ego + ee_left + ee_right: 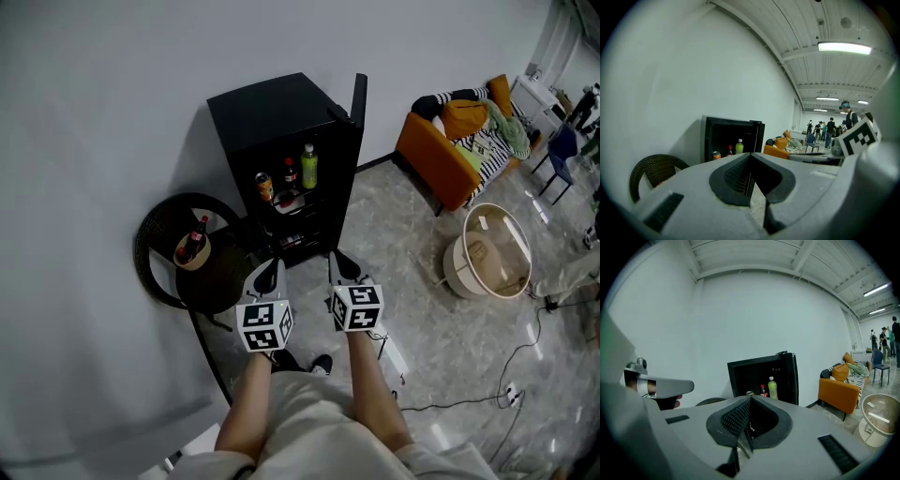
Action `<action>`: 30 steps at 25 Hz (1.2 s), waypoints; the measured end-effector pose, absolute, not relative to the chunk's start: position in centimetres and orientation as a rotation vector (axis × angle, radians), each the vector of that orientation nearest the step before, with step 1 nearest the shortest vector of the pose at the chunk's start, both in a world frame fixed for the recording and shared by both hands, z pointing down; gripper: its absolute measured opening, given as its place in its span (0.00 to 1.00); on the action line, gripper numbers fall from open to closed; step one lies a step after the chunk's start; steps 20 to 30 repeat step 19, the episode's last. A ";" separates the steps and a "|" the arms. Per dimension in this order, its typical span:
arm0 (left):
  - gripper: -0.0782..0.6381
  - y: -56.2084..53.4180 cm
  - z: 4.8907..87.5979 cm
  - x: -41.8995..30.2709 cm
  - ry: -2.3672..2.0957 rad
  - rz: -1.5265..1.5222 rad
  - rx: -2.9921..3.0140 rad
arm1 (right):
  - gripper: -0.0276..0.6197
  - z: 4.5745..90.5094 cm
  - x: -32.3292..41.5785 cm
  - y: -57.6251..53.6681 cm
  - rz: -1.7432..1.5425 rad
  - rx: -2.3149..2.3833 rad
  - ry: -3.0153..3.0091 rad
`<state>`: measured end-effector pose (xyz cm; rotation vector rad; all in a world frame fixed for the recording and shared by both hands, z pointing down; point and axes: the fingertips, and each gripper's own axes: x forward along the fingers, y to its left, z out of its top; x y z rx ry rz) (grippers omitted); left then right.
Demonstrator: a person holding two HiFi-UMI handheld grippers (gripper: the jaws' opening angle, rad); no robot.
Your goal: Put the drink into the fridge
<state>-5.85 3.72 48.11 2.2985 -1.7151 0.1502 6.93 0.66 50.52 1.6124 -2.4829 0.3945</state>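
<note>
Both tools sit low centre: left gripper (267,277) and right gripper (340,268), jaws pressed together, empty. We see green bottle (308,167) on open fridge (272,112) shelf, upper centre; cola bottle (195,238) in basket (198,262), left.

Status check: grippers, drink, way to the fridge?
Left gripper and right gripper shut, empty. Red-capped bottle in basket, left of fridge. Door open, nothing blocking.

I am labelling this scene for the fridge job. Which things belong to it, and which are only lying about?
Job: open fridge; red-capped bottle in the basket beside it; green bottle inside it; left gripper and right gripper, both shut, empty.
Lying about: orange sofa; round white table; floor cable.
</note>
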 end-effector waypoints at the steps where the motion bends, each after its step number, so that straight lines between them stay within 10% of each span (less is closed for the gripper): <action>1: 0.12 3.8 48.1 -5.9 -1.717 0.150 2.295 | 0.05 50.5 6.8 0.7 0.393 1.609 -2.483; 30: 0.12 4.0 48.9 -7.0 -1.717 0.160 2.274 | 0.05 50.8 5.0 1.0 0.373 1.563 -2.483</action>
